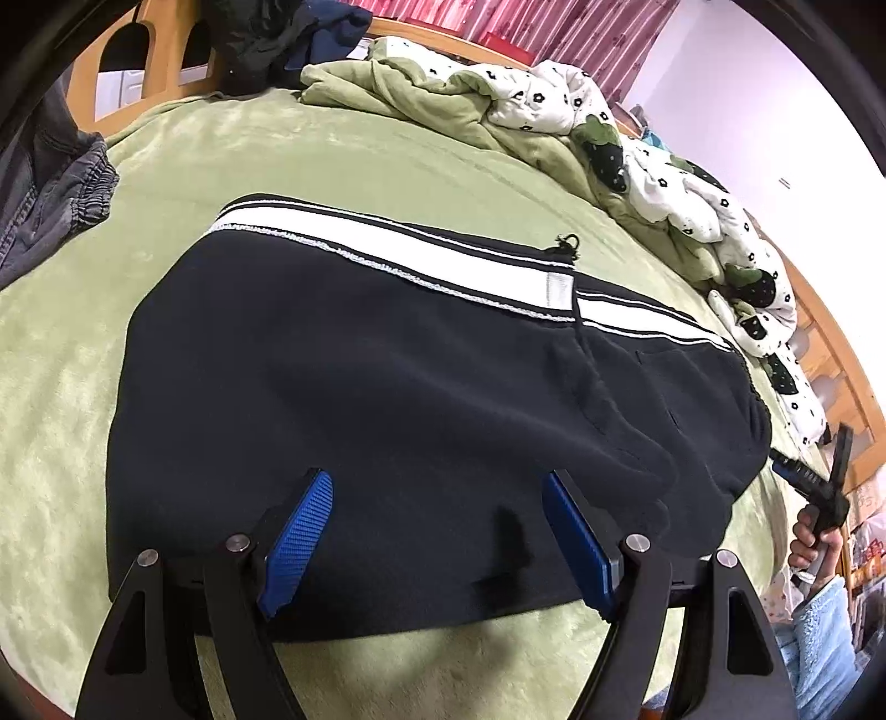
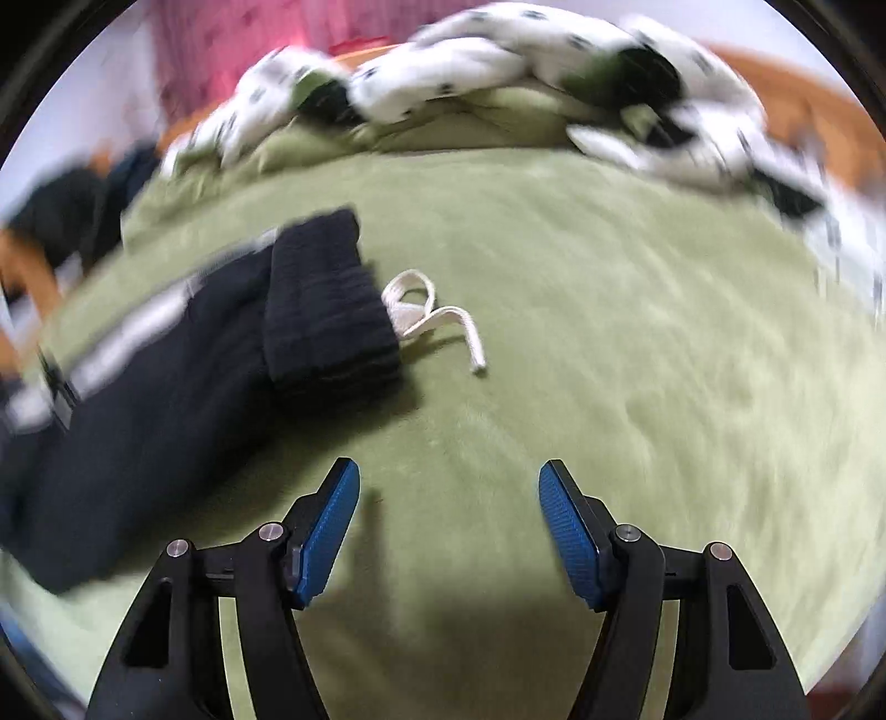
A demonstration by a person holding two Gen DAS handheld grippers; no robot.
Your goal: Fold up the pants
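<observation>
Blue ribbed pads (image 1: 299,531) of the left gripper (image 1: 437,498) fill the near edge of the left wrist view, spread wide with nothing between them, hovering over the near edge of the pants (image 1: 387,399). These dark navy pants lie folded flat on a bed (image 1: 332,160) covered in a soft green fleece blanket. A white side stripe (image 1: 398,257) runs along their far edge, and a small zipper pull (image 1: 567,243) shows near its right end.

On the far side of the bed, a rumpled quilt (image 1: 554,105), white with small black flowers and a green underside, is heaped along the edge. Grey clothing (image 1: 50,188) with an elastic waistband lies at the far left. A wooden bed frame (image 1: 160,66) and pink curtains (image 1: 554,27) stand behind. At the right edge, a hand (image 1: 814,543) in a pale blue fleece sleeve grips the right gripper (image 1: 797,471).

From the right wrist view, which is motion-blurred, the right gripper (image 2: 448,498) is also spread wide and holds nothing, above bare green blanket. To its left lies the ribbed waistband end (image 2: 326,310) of the pants, with a white drawstring (image 2: 437,315) trailing onto the bed.
</observation>
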